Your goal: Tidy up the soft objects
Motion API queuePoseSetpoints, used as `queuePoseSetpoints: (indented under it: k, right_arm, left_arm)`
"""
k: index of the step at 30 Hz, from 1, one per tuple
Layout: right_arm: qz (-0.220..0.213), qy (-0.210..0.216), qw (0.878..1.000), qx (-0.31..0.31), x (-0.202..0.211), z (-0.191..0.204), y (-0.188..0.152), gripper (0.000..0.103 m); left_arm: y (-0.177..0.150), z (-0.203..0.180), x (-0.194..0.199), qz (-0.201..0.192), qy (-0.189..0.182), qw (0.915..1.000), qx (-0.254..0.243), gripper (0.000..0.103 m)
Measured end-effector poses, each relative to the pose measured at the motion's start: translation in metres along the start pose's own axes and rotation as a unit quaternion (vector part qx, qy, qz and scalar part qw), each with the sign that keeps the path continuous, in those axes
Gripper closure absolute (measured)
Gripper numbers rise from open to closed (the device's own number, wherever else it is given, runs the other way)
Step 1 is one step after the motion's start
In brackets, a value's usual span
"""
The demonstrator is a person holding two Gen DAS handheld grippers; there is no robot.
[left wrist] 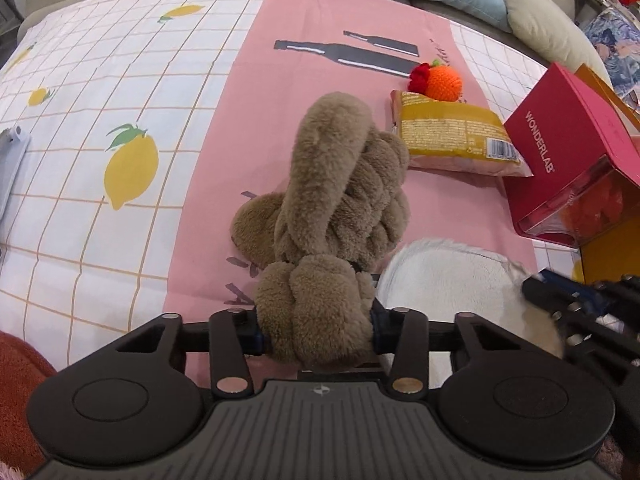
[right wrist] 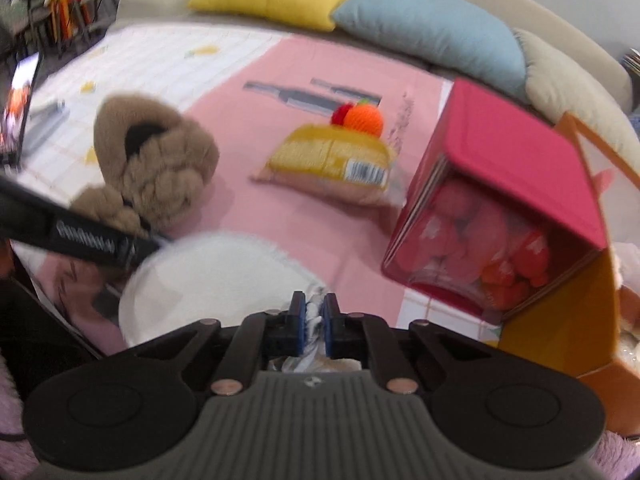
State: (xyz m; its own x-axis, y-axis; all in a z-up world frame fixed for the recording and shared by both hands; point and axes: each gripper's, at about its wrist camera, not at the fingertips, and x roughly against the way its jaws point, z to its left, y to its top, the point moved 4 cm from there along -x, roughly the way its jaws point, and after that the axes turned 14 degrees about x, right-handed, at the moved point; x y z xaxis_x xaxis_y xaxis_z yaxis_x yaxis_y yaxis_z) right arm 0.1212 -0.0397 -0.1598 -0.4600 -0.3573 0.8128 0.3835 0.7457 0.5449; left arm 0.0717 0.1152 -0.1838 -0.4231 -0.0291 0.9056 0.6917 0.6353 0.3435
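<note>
The left claw point(left wrist: 316, 326) is clamped on the near end of a brown plush slipper point(left wrist: 340, 184), which lies on the pink and lemon-print cloth point(left wrist: 120, 208) near its middle. The right claw point(right wrist: 315, 322) is pinched tight on the edge of a white fluffy slipper point(right wrist: 212, 280) just beside the brown one. A yellow packet point(left wrist: 452, 136), a crocheted orange point(left wrist: 442, 84) and a red box point(left wrist: 560, 152) lie beyond.
</note>
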Motion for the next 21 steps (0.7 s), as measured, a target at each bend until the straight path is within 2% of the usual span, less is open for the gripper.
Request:
queuePoseSetpoints:
  k: [4, 9, 12, 14, 16, 19, 21]
  right_arm:
    - [-0.024, -0.002, 0.999, -0.023, 0.021, -0.009, 0.006, 0.097]
    - [-0.048, -0.007, 0.998, -0.036, 0.040, -0.019, 0.010, 0.097]
    - [-0.020, -0.012, 0.999, -0.042, 0.025, -0.023, 0.004, 0.095]
    - [0.010, 0.007, 0.998, -0.064, 0.012, -0.027, -0.005, 0.094]
    - [0.025, 0.017, 0.995, -0.090, 0.005, -0.033, -0.012, 0.085]
    - [0.035, 0.038, 0.990, -0.128, 0.001, -0.040, -0.016, 0.061]
    - [0.037, 0.058, 0.986, -0.150, 0.001, -0.042, -0.019, 0.032]
  left_arm:
    - [0.000, -0.001, 0.009, -0.009, -0.009, 0.9999, -0.001, 0.059]
    - [0.002, -0.005, 0.026, -0.024, -0.037, 0.9990, -0.002, 0.061]
    - [0.000, -0.016, 0.032, -0.013, -0.063, 0.9979, -0.014, 0.061]
    - [-0.004, -0.024, 0.033, -0.003, -0.075, 0.9968, -0.029, 0.061]
    - [-0.009, -0.031, 0.029, 0.008, -0.077, 0.9962, -0.042, 0.061]
    - [-0.013, -0.032, 0.018, 0.036, -0.077, 0.9956, -0.039, 0.061]
    - [-0.013, -0.031, 0.013, 0.050, -0.082, 0.9949, -0.032, 0.061]
